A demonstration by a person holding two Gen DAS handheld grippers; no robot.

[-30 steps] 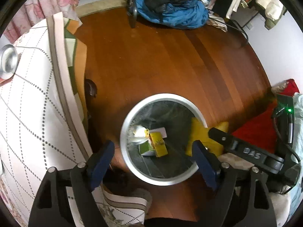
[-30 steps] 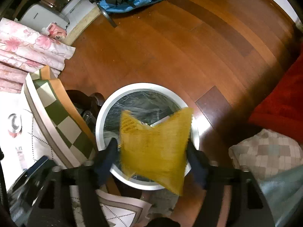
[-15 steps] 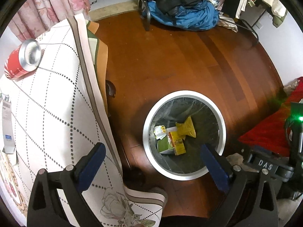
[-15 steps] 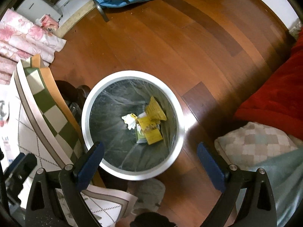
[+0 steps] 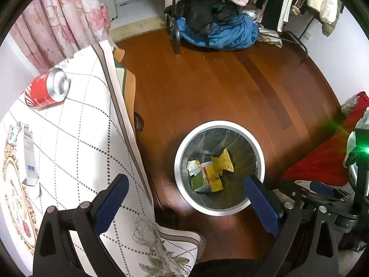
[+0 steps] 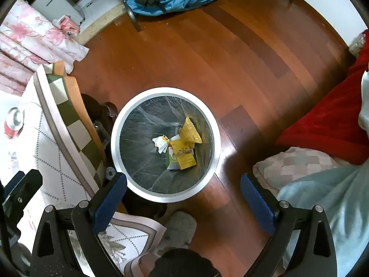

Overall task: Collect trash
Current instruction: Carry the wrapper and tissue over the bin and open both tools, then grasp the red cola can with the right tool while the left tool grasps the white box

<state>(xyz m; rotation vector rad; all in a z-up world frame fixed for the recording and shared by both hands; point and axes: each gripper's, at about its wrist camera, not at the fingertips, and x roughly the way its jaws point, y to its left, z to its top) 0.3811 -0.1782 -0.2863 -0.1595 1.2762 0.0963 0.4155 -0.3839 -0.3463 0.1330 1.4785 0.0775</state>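
Your right gripper (image 6: 183, 197) points straight down over the trash bin (image 6: 120, 120), empty, jaws just spread wide. The yellow wrapper (image 6: 190, 131) lies inside. Your left gripper (image 5: 184, 199) tilts steeply down, likewise wide and empty.

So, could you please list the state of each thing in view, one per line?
left gripper: open, nothing between its fingers
right gripper: open, nothing between its fingers
trash bin: upright on the floor, lined, open top
yellow wrapper: lying in the bin
yellow carton: lying in the bin
crumpled white paper: in the bin
red soda can: on its side on the table
white box: lying flat on the table
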